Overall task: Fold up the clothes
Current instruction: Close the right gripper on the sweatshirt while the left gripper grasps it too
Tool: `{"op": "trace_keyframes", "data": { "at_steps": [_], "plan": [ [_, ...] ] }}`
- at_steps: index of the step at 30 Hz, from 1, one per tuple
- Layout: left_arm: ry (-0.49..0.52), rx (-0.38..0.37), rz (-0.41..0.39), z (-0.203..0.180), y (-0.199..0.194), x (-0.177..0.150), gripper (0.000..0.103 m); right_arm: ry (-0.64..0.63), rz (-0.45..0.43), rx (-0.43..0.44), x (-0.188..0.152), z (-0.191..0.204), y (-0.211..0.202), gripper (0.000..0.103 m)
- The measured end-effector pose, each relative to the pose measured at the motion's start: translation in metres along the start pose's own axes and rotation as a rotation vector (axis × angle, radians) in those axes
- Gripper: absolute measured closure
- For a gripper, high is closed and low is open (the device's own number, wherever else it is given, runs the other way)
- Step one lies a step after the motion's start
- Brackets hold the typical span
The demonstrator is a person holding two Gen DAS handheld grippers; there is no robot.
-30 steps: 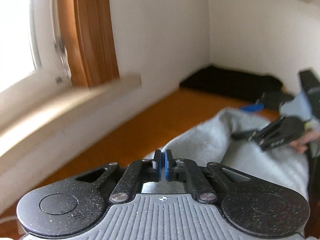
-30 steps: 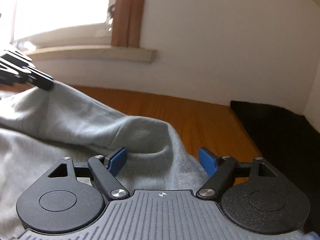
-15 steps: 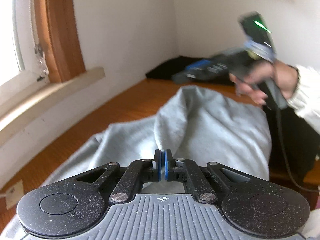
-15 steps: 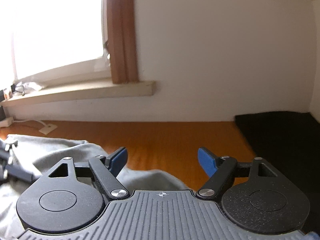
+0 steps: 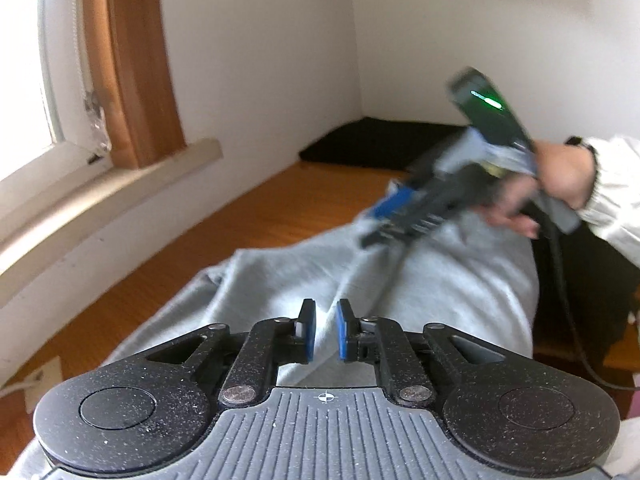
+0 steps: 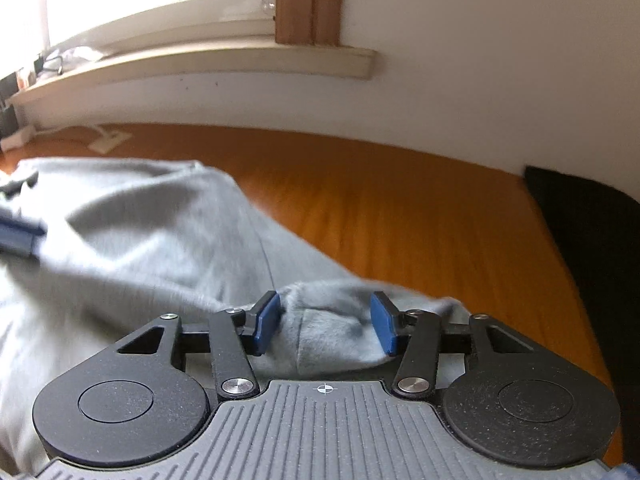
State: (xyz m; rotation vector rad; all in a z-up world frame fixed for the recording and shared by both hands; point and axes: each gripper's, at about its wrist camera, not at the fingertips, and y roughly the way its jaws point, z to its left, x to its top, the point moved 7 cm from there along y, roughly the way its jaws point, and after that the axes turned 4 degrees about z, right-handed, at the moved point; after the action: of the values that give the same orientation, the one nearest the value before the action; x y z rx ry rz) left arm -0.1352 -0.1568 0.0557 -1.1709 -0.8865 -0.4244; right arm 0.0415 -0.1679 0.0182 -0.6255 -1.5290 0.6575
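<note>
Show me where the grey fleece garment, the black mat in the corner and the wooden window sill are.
Grey fleece garment point(image 6: 160, 248): right wrist view, on its broad upper fold.
Black mat point(image 5: 376, 140): left wrist view, on its flat top near the corner.
Wooden window sill point(image 6: 240, 60): right wrist view, on its front edge.

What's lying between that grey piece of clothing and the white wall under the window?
Bare wooden floor, nothing on it along that stretch. The right-hand camera shows it best: the grey clothing ends, orange boards run up to the wall.
</note>
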Motion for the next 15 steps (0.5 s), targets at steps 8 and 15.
{"op": "trace_keyframes", "data": {
  "at_steps": [8, 15],
  "plan": [
    [-0.075, 0.085, -0.004, 0.052, 0.024, 0.018, 0.082, 0.030, 0.003, 0.035, -0.017, -0.011, -0.023, 0.053],
    [-0.189, 0.069, 0.099, 0.100, 0.074, 0.013, 0.072, 0.056, -0.069, 0.003, 0.013, -0.008, -0.017, 0.053]
  ]
}}
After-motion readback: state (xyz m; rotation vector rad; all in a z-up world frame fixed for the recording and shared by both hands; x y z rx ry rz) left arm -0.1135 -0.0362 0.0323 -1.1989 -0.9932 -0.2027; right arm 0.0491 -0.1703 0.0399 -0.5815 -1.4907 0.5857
